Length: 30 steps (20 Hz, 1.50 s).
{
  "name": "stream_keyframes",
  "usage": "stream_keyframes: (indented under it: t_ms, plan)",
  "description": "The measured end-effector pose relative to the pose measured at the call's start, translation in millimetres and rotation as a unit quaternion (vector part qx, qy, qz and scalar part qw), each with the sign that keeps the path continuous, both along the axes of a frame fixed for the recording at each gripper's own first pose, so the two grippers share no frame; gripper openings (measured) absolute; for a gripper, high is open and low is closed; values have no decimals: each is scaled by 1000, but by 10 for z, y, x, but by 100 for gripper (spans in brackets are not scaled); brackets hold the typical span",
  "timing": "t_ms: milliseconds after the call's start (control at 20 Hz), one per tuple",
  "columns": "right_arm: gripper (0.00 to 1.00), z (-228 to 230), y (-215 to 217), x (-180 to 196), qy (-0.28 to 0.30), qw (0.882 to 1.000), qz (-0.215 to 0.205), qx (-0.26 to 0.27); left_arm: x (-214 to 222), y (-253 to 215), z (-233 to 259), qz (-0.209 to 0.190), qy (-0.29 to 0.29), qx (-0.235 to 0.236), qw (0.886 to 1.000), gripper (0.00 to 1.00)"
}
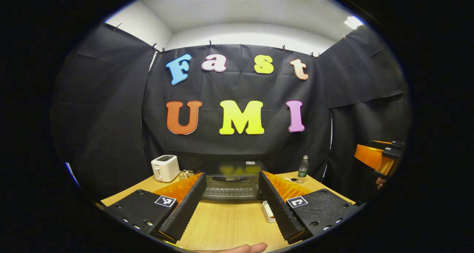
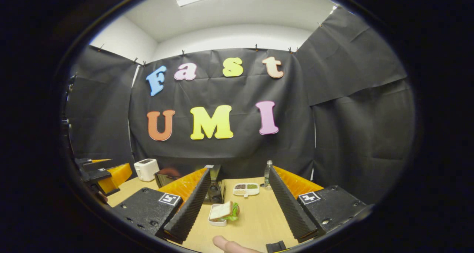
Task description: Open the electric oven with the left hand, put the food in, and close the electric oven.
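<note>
A black electric oven stands at the back of the wooden table, its glass door closed, straight ahead between my left gripper's open fingers. In the right gripper view the oven sits left of centre, partly behind the finger. A sandwich with lettuce lies on a small white dish between my right gripper's open fingers. The dish's edge peeks beside the left gripper's right finger. The right gripper hangs at the far right of the left gripper view; the left gripper appears at the other view's left edge.
A white toaster stands left of the oven, with a small wire item beside it. A plastic bottle stands to its right. A white divided tray of food lies near the bottle. A fingertip shows at the bottom edge.
</note>
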State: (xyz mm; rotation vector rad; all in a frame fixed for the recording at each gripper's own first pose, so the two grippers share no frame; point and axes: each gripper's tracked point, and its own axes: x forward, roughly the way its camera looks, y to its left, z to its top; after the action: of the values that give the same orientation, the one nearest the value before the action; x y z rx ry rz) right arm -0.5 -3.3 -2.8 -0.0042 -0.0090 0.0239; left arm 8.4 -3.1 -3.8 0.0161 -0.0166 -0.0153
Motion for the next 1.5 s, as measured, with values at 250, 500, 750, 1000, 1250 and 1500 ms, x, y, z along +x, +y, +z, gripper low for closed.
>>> stream_keyframes:
  t_ms: [250,500,750,1000,1250,1500]
  plan:
    - [96,-68,-83,56,4,1000,1,1,141,-22,-75,-1,6,-4,1000,93]
    - [96,-133,-202,168,7,1000,-3,6,454,-48,-195,-7,22,-6,1000,93]
    - [96,-176,-334,277,11,1000,-9,0,1009,-63,-388,-25,64,-25,997,93]
    - [96,-166,-495,328,7,1000,-20,-9,1620,79,-596,-14,97,-6,995,93]
    - [96,-128,-583,396,12,999,-28,-16,2198,161,-993,3,141,-5,990,93]
    - [96,-188,-723,434,18,999,-39,-26,2573,161,-1329,7,175,-9,985,93]
